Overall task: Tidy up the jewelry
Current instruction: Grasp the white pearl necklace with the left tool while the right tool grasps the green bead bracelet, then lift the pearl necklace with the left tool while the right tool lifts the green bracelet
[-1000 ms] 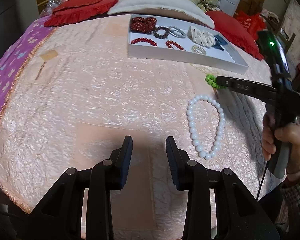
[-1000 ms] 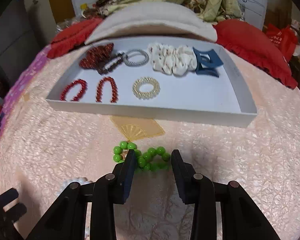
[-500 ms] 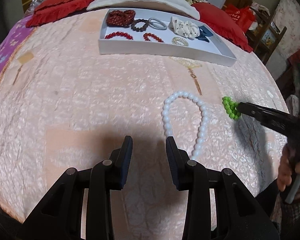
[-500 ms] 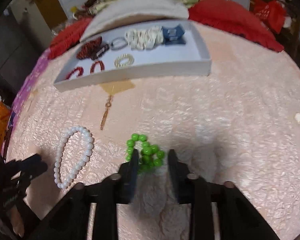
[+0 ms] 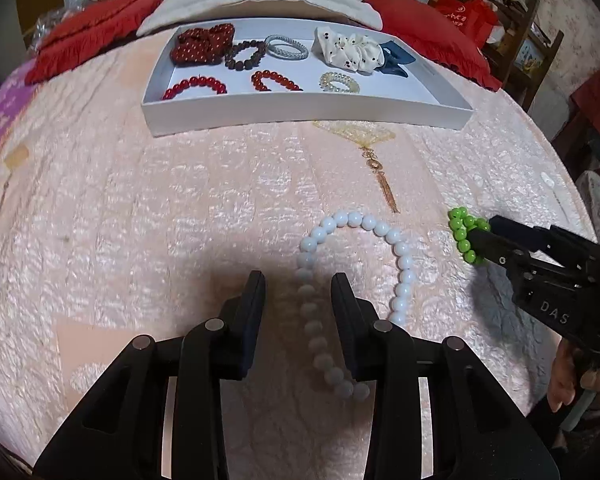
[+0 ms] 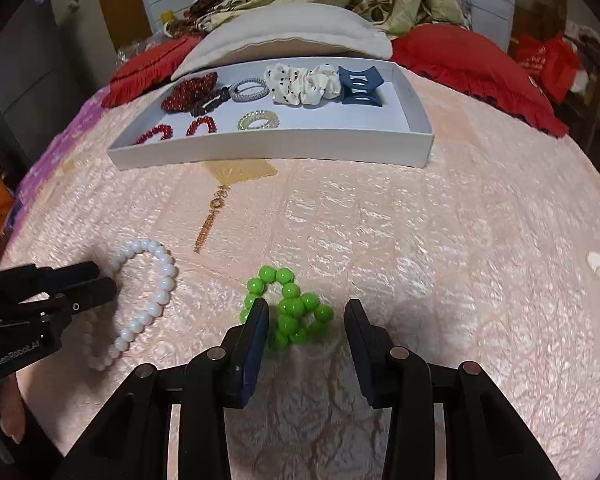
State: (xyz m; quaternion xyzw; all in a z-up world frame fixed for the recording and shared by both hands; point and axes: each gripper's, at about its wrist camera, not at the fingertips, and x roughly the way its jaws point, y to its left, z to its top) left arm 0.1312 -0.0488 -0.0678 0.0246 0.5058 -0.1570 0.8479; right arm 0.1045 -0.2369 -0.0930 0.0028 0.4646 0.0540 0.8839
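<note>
The white bead bracelet [image 5: 356, 280] lies elongated, lengthwise between the left jaws.

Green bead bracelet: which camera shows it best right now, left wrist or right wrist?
Right wrist. The green bead bracelet lies bunched on the bedspread, central, between the right gripper's open fingers. The left wrist view shows only part of it at the right edge, partly hidden behind that gripper's tip.

Warm, even indoor light falls from above, and the pink bedspread [image 5: 180, 208] gleams with small highlights on its crinkled weave. Soft dark shadows pool just ahead of each gripper. Both fisheye views bulge the bed into a dome and darken to black at the corners; focus is sharp throughout, without motion blur.
</note>
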